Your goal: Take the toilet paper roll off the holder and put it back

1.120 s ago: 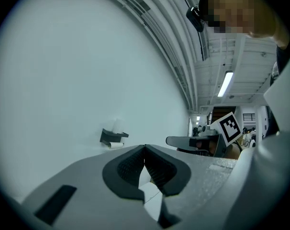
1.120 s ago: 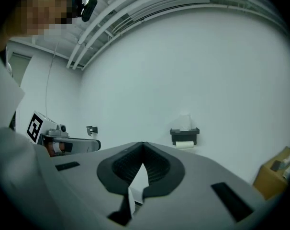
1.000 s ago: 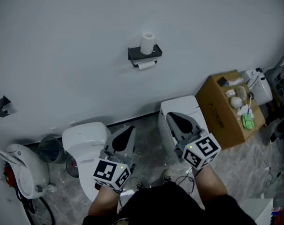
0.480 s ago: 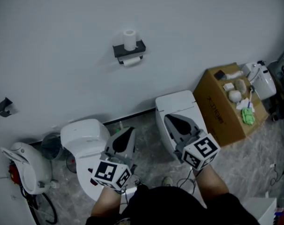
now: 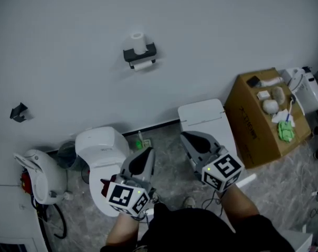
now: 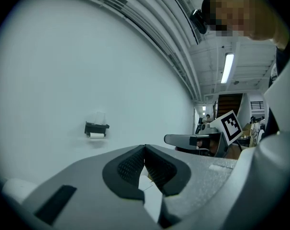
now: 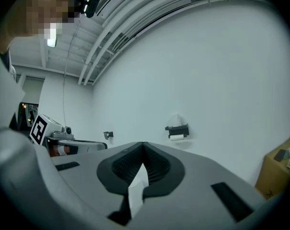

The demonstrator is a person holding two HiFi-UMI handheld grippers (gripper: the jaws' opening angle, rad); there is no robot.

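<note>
jaws of left gripper and right gripper sit clenched together, empty, well apart from the holder.

right hand-held gripper jaws pressed together, empty; far ahead, toilet paper roll atop wall holder.

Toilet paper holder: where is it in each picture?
Head view: holder on the wall, upper part, left of centre.
Left gripper view: holder left of centre, about mid-height.
Right gripper view: holder right of centre, about mid-height.
Shared landmark: the white roll standing on top of the holder.
</note>
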